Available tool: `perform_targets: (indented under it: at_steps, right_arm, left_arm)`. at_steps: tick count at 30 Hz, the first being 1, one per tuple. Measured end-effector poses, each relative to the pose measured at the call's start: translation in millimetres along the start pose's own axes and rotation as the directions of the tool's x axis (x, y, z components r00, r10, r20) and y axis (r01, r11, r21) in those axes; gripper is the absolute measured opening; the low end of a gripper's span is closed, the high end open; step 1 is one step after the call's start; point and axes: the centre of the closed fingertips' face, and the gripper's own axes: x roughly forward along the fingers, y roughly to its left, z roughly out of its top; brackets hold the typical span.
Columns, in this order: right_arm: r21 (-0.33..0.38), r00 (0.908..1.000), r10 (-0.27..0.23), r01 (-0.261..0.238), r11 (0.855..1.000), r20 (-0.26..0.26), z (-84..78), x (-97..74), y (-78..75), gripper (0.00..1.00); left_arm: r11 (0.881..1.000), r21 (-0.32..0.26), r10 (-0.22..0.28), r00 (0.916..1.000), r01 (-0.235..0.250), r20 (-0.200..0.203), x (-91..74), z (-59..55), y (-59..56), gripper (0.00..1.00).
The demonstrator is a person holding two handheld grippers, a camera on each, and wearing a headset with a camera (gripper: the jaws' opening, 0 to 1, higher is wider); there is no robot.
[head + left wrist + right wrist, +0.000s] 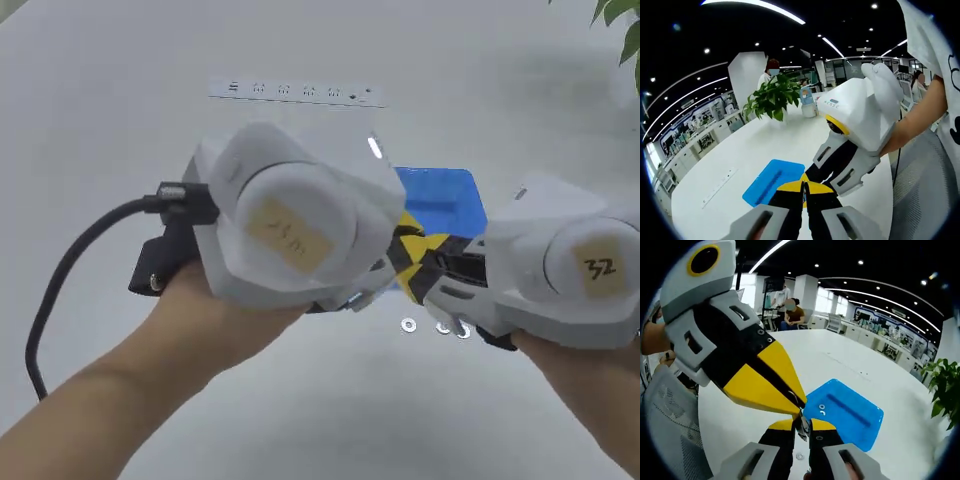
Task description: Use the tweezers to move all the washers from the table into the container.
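Blue plastic is what the container [847, 415] looks like. It's parked on the white bench [850, 365] just past the claw tips, and two tiny pale rings can be made out inside it, though they're too small to be called washers for sure. Three loose washers [408, 325] are spotted in a row on the bench in the head view, in front of the container and just beside the right gripper's body. The right claw [803, 424] is clamped on a thin grey metal piece, taken to be the tweezers [803, 431]. The left claw [804, 186] is pinched together, yellow tips pressed tight, and whether anything is caught between them can't be told. In the right gripper view its tip is seen meeting the top of the tweezers, so the two claws are held nose to nose above the bench. A power strip [295, 92] is laid farther back, and a potted plant [772, 97] is stood near the far edge.
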Motion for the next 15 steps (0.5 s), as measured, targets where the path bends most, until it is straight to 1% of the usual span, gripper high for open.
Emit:
perform_targets:
  at_steps: [3,4,6,8,12,15]
  right_arm:
    - [0.021,0.9999,-0.003,0.003,1.000,-0.010,-8.0,0.3,2.5,0.07]
    - [0.036,0.9998,0.001,-0.001,0.999,-0.020,-12.0,0.5,3.8,0.07]
    - [0.050,0.9998,-0.003,0.004,0.999,-0.019,-16.6,0.1,4.0,0.07]
    - [0.079,0.9997,0.007,-0.005,0.997,-0.024,-21.9,1.1,5.0,0.07]
    - [0.108,0.9993,0.013,-0.009,0.994,-0.036,-28.7,3.3,4.6,0.07]
    - [0.118,0.9984,0.024,-0.018,0.993,-0.050,-35.1,7.4,6.8,0.08]
  left_arm:
    - [0.999,-0.033,-0.017,0.9998,0.017,0.000,2.9,-5.3,-4.6,0.00]
    - [0.997,-0.067,-0.031,0.9995,0.031,0.001,4.4,-7.9,-6.8,0.00]
    - [0.992,-0.117,-0.037,0.9992,0.039,0.016,6.2,-10.2,-6.6,0.00]
    - [0.988,-0.147,-0.050,0.9987,0.051,0.013,8.4,-14.7,-7.2,0.00]
    - [0.988,-0.143,-0.057,0.9984,0.057,0.002,13.0,-20.1,-10.5,0.00]
    - [0.990,-0.125,-0.063,0.9978,0.059,-0.022,17.3,-25.4,-13.9,0.00]
